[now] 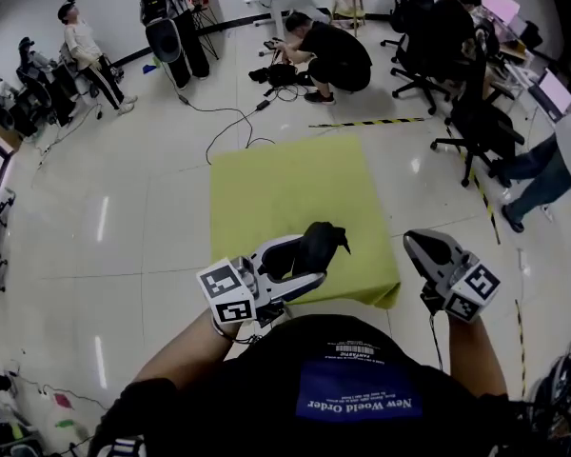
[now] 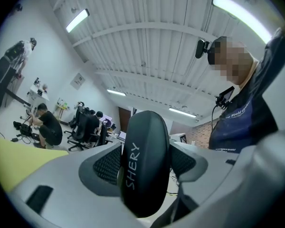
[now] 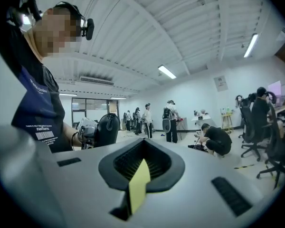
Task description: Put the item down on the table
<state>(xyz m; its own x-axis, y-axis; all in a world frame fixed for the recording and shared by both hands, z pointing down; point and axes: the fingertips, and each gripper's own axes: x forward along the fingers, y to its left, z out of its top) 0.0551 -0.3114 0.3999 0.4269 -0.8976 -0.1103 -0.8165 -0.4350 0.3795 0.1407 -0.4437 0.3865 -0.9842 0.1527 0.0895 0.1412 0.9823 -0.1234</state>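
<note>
Out on the glossy floor (image 1: 124, 217), a black cable (image 1: 233, 111) trailing near a crouching person (image 1: 331, 57). Off right, office chairs (image 1: 481, 127) beside yellow-black tape (image 1: 366, 122). Overhead, strip lights (image 2: 240, 15) on a ribbed ceiling (image 2: 147, 46).

The table (image 1: 285, 193) is plain yellow-green. The item (image 2: 145, 165) is matte black with white lettering down its side. The left gripper (image 1: 303, 263) and the right gripper (image 1: 426, 248) are light grey with black textured pads, and each has a cube of black-and-white square markers. The floor (image 1: 124, 227) is glossy white tile, crossed by a strip of yellow-and-black striped tape (image 1: 366, 122). The person's shirt (image 1: 362, 388) is black with a blue patch bearing white print.
</note>
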